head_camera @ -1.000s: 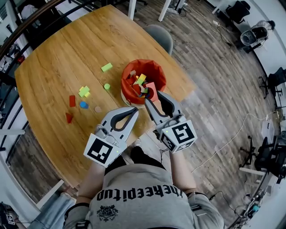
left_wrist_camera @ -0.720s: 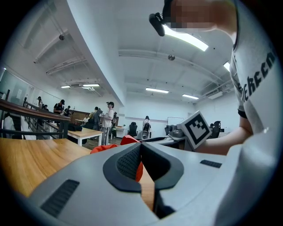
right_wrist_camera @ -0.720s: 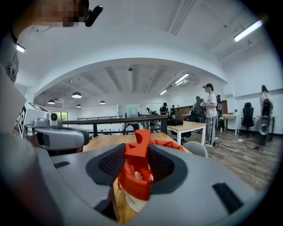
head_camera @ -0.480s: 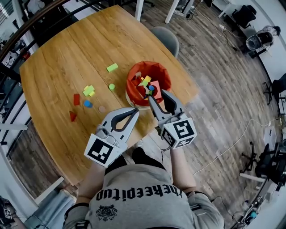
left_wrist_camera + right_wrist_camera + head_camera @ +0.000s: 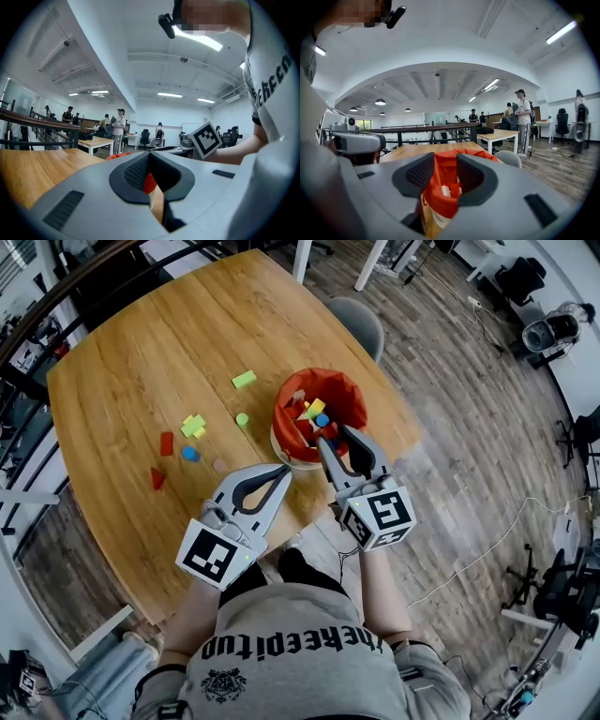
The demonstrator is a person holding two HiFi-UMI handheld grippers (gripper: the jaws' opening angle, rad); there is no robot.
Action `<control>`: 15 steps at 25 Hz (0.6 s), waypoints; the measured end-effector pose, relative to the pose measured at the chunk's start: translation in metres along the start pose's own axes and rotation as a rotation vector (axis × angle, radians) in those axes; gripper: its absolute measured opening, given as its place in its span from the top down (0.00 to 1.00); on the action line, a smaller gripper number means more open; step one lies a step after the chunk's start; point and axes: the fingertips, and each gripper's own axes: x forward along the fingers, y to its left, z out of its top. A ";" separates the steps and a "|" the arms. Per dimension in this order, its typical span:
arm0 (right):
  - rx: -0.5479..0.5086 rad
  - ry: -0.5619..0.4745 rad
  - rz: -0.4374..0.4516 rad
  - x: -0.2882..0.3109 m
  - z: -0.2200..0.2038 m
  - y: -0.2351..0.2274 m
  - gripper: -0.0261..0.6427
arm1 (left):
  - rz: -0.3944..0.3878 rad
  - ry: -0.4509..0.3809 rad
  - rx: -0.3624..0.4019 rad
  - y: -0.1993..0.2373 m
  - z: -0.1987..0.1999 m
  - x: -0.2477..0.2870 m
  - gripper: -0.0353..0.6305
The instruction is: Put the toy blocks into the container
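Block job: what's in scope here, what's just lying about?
In scope: container; green bar; yellow-green cluster; green cylinder; red block; blue block; tan disc; red wedge.
Lying about: grey chair; black office chair.

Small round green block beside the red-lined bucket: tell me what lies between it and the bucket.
Nothing visible. Only bare wooden table separates the small round green block from the red-lined bucket.

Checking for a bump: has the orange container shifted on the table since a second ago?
No. The orange container sits just as far from the round green block beside it; only the camera view slid.
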 end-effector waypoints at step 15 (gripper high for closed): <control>-0.071 -0.039 0.265 0.024 0.025 0.079 0.94 | 0.148 -0.025 -0.001 0.027 0.004 -0.043 0.93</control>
